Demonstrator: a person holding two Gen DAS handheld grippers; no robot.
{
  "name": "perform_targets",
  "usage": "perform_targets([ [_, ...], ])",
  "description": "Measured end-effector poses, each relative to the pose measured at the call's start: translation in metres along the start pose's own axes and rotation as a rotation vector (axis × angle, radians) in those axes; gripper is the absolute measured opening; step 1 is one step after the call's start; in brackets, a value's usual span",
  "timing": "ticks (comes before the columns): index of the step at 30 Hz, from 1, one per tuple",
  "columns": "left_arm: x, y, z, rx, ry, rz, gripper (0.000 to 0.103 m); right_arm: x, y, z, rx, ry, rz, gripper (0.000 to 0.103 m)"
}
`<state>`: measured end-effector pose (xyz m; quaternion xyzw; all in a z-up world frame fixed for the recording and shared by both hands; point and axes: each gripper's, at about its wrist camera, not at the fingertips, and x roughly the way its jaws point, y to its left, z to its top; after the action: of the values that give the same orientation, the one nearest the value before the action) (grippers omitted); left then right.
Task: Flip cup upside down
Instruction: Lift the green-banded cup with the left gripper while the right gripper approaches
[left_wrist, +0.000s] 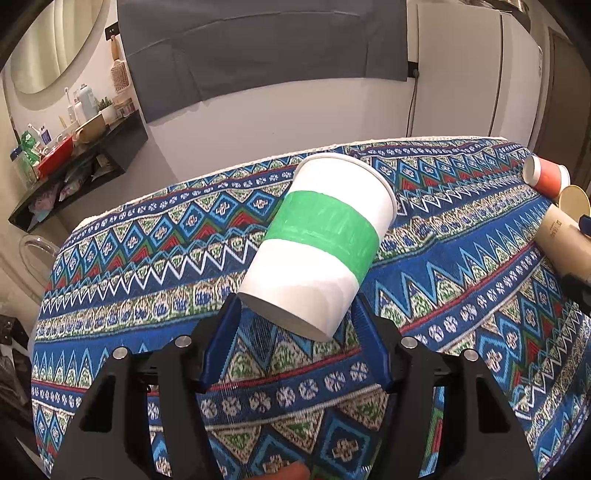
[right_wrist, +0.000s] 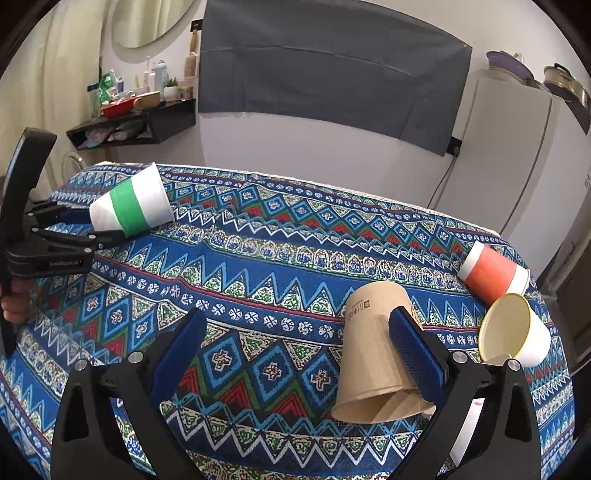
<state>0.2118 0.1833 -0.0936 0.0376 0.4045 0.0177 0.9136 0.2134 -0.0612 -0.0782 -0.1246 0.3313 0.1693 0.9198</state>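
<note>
The green-band cup (left_wrist: 317, 240) is lying tilted on the patterned cloth (left_wrist: 147, 258); the left gripper (left_wrist: 293, 325) is pinching its bottom end; it should be turning slowly, rim down; the right gripper (right_wrist: 295, 354) is hanging wide open beside the brown cup (right_wrist: 373, 354), holding nothing.

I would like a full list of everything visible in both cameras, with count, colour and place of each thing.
green-banded cup: 1, white with green band, tilted, base between the left gripper's fingers
brown cup: 1, tan, mouth toward the camera, by the right gripper's right finger
red cup: 1, red and white, on its side at the table's right edge
cream cup: 1, pale yellow, on its side below the red cup
tablecloth: 1, blue patterned, over the table
shelf: 1, black, on the wall, cluttered
grey cloth: 1, on the wall
left gripper: 1, black, blue pads
right gripper: 1, open
</note>
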Motion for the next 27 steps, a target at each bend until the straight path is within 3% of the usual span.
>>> perform_targets([
  [13,-0.039,-0.024,-0.031,0.042,0.048,0.016,0.061,-0.027,-0.006,-0.018,-0.013,-0.031,0.023,0.095],
  [27,-0.106,-0.053,-0.1,0.07,0.059,-0.018,0.061,-0.07,0.008,-0.041,-0.059,-0.066,0.098,0.095],
])
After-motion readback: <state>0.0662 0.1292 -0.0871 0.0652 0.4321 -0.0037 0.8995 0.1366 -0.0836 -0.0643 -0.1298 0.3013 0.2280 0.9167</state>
